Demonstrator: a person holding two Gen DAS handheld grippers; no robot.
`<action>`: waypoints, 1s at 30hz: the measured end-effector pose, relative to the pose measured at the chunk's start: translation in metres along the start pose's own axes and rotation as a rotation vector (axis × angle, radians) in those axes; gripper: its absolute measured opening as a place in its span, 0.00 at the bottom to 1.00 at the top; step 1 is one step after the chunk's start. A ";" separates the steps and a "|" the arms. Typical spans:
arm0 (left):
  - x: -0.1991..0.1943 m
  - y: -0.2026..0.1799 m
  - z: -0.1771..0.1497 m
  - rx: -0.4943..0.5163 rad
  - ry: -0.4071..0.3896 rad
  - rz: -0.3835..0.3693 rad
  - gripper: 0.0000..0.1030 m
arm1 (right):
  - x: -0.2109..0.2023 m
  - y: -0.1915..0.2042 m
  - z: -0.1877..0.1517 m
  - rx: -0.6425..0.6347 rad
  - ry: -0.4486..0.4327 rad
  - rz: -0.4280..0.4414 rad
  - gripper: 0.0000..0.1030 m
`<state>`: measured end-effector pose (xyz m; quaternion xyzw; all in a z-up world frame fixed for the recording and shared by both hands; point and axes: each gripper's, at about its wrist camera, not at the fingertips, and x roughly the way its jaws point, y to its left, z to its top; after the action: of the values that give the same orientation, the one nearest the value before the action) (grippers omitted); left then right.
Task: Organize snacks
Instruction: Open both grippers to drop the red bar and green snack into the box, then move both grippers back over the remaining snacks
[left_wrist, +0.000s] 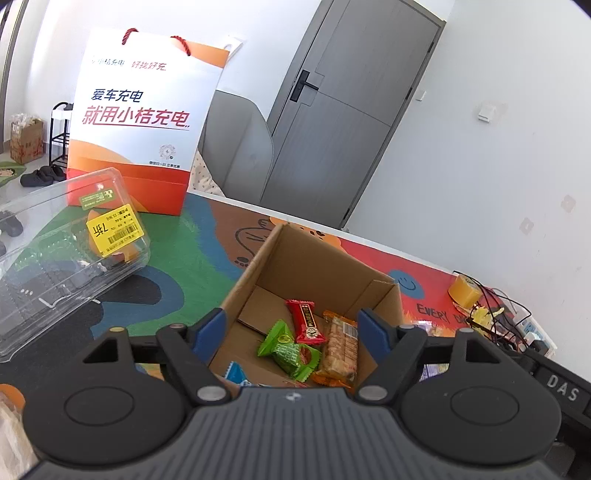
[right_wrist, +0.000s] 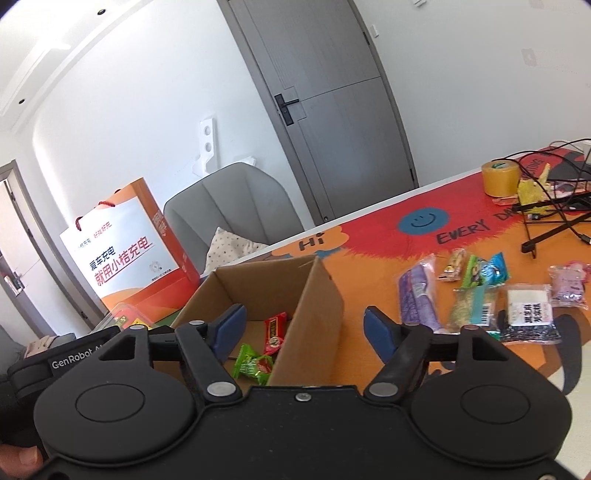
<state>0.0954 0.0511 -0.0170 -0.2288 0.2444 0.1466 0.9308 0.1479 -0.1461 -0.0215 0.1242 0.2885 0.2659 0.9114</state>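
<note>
An open cardboard box (left_wrist: 317, 258) stands on the colourful table mat. Inside lie a red snack packet (left_wrist: 306, 320), a green candy (left_wrist: 290, 349), an orange cracker pack (left_wrist: 340, 350) and a blue packet (left_wrist: 234, 373). My left gripper (left_wrist: 291, 328) is open and empty above the box. The box also shows in the right wrist view (right_wrist: 314, 306), with the red packet (right_wrist: 275, 332) and green candy (right_wrist: 251, 365). My right gripper (right_wrist: 303, 326) is open and empty over the box's right wall. Several loose snacks lie to the right: a purple pack (right_wrist: 419, 295), a green-blue packet (right_wrist: 484, 271), a black-and-white pack (right_wrist: 528, 314).
A clear plastic clamshell (left_wrist: 62, 254) lies at left. An orange-white paper bag (left_wrist: 144, 122) stands at the table's far edge. A tape roll (right_wrist: 500, 177) and tangled cables (right_wrist: 554, 210) sit at far right. A grey chair (right_wrist: 229, 206) and door are behind.
</note>
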 end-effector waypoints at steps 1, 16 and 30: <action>0.000 -0.002 0.000 0.004 0.001 0.001 0.76 | -0.002 -0.004 0.000 0.007 -0.003 -0.003 0.73; 0.002 -0.043 -0.010 0.102 0.010 -0.024 0.82 | -0.028 -0.058 0.004 0.088 -0.039 -0.106 1.00; 0.003 -0.090 -0.023 0.216 -0.014 -0.082 0.90 | -0.047 -0.091 0.005 0.133 -0.063 -0.143 1.00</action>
<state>0.1233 -0.0367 -0.0045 -0.1361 0.2426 0.0828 0.9570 0.1563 -0.2479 -0.0309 0.1721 0.2847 0.1766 0.9264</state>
